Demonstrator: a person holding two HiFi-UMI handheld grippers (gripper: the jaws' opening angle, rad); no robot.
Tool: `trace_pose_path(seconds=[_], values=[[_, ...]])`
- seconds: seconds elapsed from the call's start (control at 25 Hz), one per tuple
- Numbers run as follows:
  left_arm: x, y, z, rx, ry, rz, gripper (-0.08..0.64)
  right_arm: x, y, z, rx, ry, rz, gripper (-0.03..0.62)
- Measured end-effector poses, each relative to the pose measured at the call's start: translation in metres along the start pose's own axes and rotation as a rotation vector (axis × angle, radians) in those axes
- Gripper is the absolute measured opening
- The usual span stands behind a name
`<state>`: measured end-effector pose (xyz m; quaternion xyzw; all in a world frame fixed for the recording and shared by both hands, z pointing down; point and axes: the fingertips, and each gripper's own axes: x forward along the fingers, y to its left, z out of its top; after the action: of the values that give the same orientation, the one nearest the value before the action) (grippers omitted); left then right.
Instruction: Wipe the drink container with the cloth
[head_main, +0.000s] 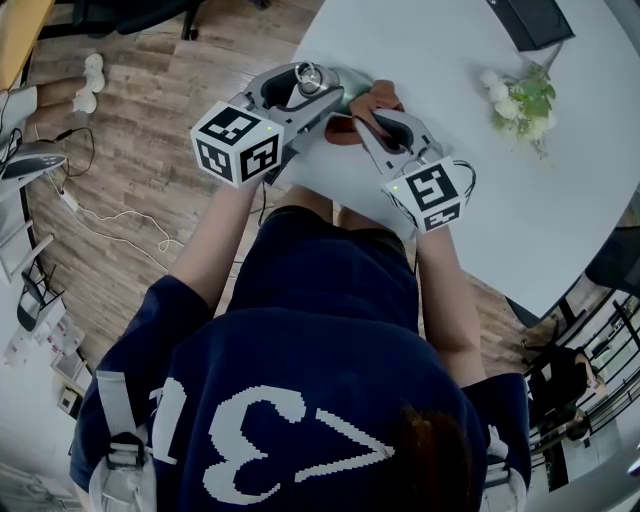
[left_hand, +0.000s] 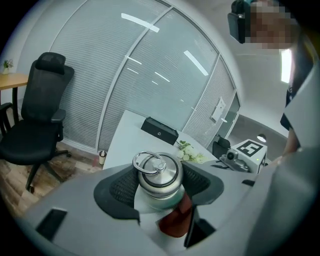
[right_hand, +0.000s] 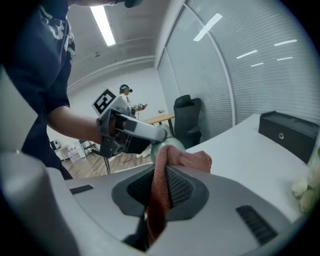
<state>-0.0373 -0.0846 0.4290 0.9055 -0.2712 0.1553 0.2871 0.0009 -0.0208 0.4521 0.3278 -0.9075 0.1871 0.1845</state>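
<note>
The drink container (head_main: 312, 80) is a pale green bottle with a steel lid and ring (left_hand: 156, 169). It is held above the near edge of the white table (head_main: 450, 60). My left gripper (head_main: 300, 92) is shut on it just below the lid, and in the left gripper view (left_hand: 159, 186) the pads sit on either side of it. A rust-red cloth (head_main: 368, 100) is pinched in my right gripper (head_main: 378, 112), which is shut on it. In the right gripper view (right_hand: 162, 189) the cloth (right_hand: 167, 170) hangs between the jaws. Its bunched top touches the bottle's side (right_hand: 169, 145). The cloth (left_hand: 176, 220) also shows under the bottle.
White flowers with green leaves (head_main: 522, 100) lie on the table at the right, and a black box (head_main: 532, 20) sits at its far edge. A black office chair (left_hand: 40, 115) stands beyond the table by the glass wall. Cables (head_main: 110, 215) trail on the wooden floor at the left.
</note>
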Motion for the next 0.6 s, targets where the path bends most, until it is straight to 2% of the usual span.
trace_pose_path(seconds=[0.16, 0.28, 0.44, 0.6], values=[[0.000, 0.003, 0.001, -0.023, 0.008, 0.005, 0.272, 0.009, 0.029, 0.026, -0.142, -0.003, 0.058, 0.051], [0.000, 0.004, 0.000, -0.026, 0.008, 0.007, 0.272, 0.015, 0.042, 0.027, -0.235, 0.019, 0.087, 0.050], [0.002, 0.003, 0.001, -0.017, 0.009, 0.005, 0.272, 0.018, 0.039, 0.005, -0.270, 0.091, 0.083, 0.049], [0.001, 0.003, -0.001, -0.014, 0.010, 0.009, 0.272, 0.015, 0.018, -0.043, -0.256, 0.266, 0.023, 0.051]])
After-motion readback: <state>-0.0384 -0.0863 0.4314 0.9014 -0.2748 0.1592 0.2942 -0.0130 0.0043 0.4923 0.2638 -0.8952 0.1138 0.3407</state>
